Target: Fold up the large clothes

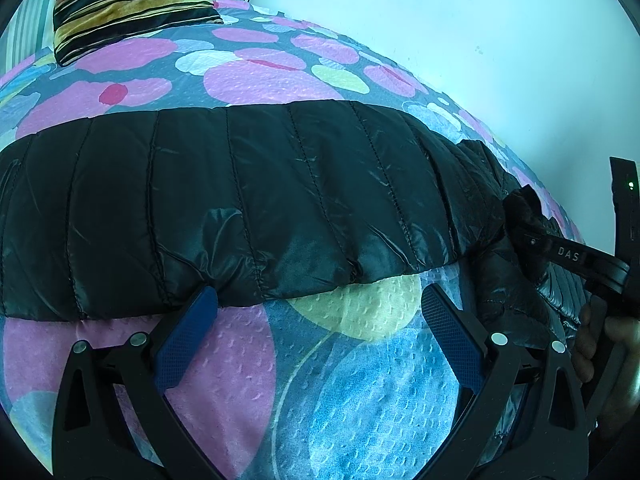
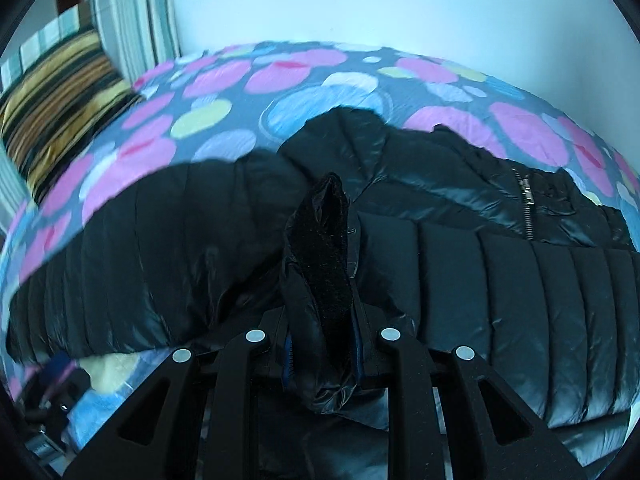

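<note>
A black quilted puffer jacket [image 1: 248, 200] lies spread across a bed covered by a quilt printed with pink, blue and green circles [image 1: 352, 380]. The left tool [image 1: 320, 308] sits spread just short of the jacket's near hem, its blue-padded fingers [image 1: 184, 336] over bare quilt. The right tool [image 2: 320, 320] is pressed together, pinching a fold of the jacket's fabric. A gold-and-black striped cushion [image 1: 132, 4] rests at the bed's far end.
</note>
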Demonstrator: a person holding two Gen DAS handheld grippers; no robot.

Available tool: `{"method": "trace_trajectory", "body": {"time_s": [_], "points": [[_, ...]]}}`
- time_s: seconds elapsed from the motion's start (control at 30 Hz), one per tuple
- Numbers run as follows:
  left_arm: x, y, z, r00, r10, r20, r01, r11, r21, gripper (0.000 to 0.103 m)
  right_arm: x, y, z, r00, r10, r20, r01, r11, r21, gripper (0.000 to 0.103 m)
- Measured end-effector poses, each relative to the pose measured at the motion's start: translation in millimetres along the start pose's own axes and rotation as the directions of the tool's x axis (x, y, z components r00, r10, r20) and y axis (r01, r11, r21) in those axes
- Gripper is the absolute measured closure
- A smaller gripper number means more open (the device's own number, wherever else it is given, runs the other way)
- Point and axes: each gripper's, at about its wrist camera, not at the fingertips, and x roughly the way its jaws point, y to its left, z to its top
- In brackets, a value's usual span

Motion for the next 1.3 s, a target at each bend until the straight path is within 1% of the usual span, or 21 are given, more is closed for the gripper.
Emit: {"method": "trace_trajectory", "body": {"time_s": [0.2,0.3,0.33,0.37,0.43,0.5,0.6,0.67,0.7,0.77,0.83,0.87,0.93,0.97,1.0,1.07,1.13,1.23,1.3], "points": [[0,0,0,1.000,0.000,0.000,0.000,1.000,0.000,0.002,9,6,2,0.999,-0.003,-0.032,0.002,0.999,-0.034,0.081],[0,1,0,1.000,0.002,0.000,-0.002,1.000,0.001,0.002,5,7,1,1.000,0.002,-0.024,-0.003,0.999,-0.047,0.076],[0,0,0,1.000,0.002,0.000,-0.002,1.000,0.002,0.002,3,7,1,1.000,0.009,-0.018,-0.010,0.999,-0.046,0.070],[0,0,0,1.000,0.003,0.000,-0.003,1.000,0.002,0.002,-1,6,1,1.000,0.025,-0.012,-0.026,0.999,-0.042,0.061],[0,0,0,1.000,0.002,0.000,-0.002,1.000,0.001,0.002,-10,3,-1,0.999,0.052,0.000,-0.052,0.998,-0.027,0.050],[0,0,0,1.000,0.002,0.000,-0.002,1.000,0.001,0.002,-28,-3,-4,0.996,0.080,0.032,-0.080,0.997,-0.014,0.049],[0,0,0,1.000,0.004,0.000,-0.004,1.000,0.002,0.002,-58,-21,-9,0.992,0.090,0.084,-0.091,0.996,0.003,0.049],[0,0,0,1.000,0.004,-0.001,-0.004,1.000,0.002,0.002,-83,-47,-16,0.989,0.068,0.133,-0.074,0.997,0.038,0.050],[0,0,0,1.000,0.003,0.000,-0.003,1.000,0.002,0.002,-91,-62,-18,0.988,0.047,0.149,-0.056,0.997,0.056,0.052],[0,0,0,1.000,0.005,-0.001,-0.005,1.000,0.003,0.002,-108,-99,-22,0.984,-0.027,0.175,0.008,0.994,0.107,0.067],[0,0,-1,1.000,0.007,-0.002,-0.007,1.000,0.005,0.002,-118,-143,-25,0.978,-0.106,0.181,0.073,0.982,0.176,0.074],[0,0,-1,1.000,0.007,-0.002,-0.007,1.000,0.005,0.002,-122,-177,-27,0.973,-0.159,0.170,0.115,0.964,0.241,0.077],[0,0,0,1.000,0.011,-0.003,-0.011,1.000,0.007,0.002,-124,-229,-29,0.964,-0.220,0.147,0.157,0.922,0.354,0.078],[0,0,0,1.000,0.013,-0.003,-0.013,1.000,0.008,0.002,-122,-259,-33,0.959,-0.255,0.123,0.183,0.889,0.419,0.078],[1,-1,0,1.000,0.015,-0.004,-0.015,1.000,0.009,0.002,-118,-280,-35,0.956,-0.277,0.099,0.203,0.865,0.458,0.078],[1,-1,0,1.000,0.021,-0.006,-0.021,1.000,0.014,0.002,-105,-303,-39,0.958,-0.282,0.057,0.220,0.845,0.488,0.078],[1,-4,0,1.000,0.028,-0.008,-0.028,0.999,0.018,0.002,-86,-310,-42,0.969,-0.248,0.022,0.206,0.848,0.488,0.078],[2,-6,0,0.999,0.039,-0.011,-0.038,0.999,0.024,0.002,-53,-306,-43,0.973,-0.229,-0.038,0.221,0.868,0.445,0.078],[2,-7,-1,0.999,0.045,-0.012,-0.045,0.999,0.028,0.002,-29,-304,-48,0.977,-0.198,-0.074,0.210,0.869,0.447,0.078]]}}
